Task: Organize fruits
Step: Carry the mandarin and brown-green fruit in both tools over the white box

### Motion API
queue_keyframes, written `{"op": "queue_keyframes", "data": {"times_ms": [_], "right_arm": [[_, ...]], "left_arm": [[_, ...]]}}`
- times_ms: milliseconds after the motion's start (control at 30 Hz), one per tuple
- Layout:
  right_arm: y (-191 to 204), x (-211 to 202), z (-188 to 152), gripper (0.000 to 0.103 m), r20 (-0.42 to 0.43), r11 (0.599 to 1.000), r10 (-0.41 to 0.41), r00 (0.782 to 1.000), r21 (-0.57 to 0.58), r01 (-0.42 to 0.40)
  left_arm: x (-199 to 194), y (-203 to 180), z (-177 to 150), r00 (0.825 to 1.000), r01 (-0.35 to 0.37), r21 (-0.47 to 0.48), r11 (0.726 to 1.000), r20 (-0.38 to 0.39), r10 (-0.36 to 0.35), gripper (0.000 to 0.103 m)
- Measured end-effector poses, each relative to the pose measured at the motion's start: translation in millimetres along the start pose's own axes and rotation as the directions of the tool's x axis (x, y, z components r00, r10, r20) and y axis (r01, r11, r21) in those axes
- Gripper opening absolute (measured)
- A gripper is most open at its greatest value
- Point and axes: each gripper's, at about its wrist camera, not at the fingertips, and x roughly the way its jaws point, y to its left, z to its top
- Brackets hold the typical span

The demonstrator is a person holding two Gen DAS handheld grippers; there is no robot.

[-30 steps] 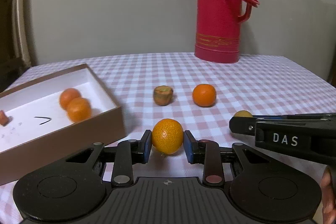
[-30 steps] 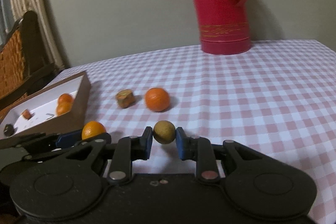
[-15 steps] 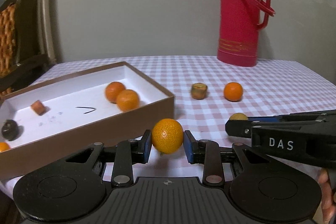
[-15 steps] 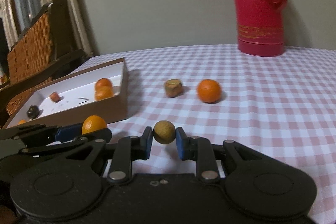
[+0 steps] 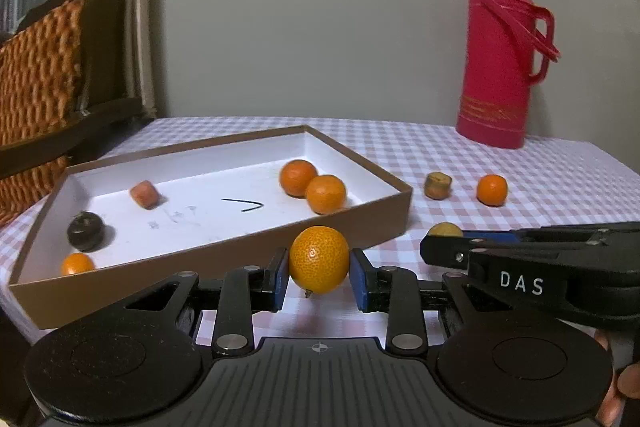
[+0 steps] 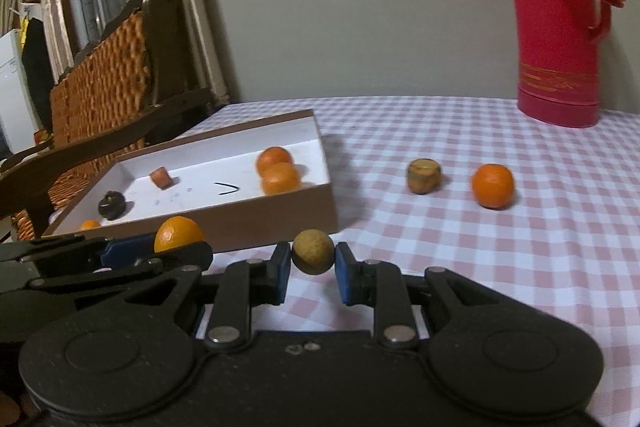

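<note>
The surface point(image 5: 540, 179) stays under you, and the box point(image 5: 224, 247) has come closer, now just ahead of both tools. Your left tool point(image 5: 319, 273) squeezes an orange point(image 5: 319, 259). Your right tool point(image 6: 313, 265) squeezes a small yellow fruit point(image 6: 313, 257). Both can drop in soon.

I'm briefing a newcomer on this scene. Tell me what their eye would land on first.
Two held fruits come first: the left gripper pinches an orange, the right gripper a small yellow-brown fruit. Behind them lies a brown box with fruit inside, and a tall red thermos stands at the table's far edge.
</note>
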Motion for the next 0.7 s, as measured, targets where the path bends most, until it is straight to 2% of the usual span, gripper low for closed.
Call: {"op": "queue_keyframes", "data": {"times_ms": [433, 700], "right_arm": [[27, 4, 12, 0.015, 0.101, 0.998, 0.065, 0.993, -0.009, -0.065], [33, 13, 22, 0.015, 0.142, 0.998, 0.065, 0.988, 0.011, -0.067]], "left_arm": [[-15, 38, 6, 0.993, -0.083, -0.074, 0.994, 0.074, 0.089, 0.033], [-13, 63, 12, 0.983, -0.146, -0.124, 0.982, 0.095, 0.158, 0.033]]}}
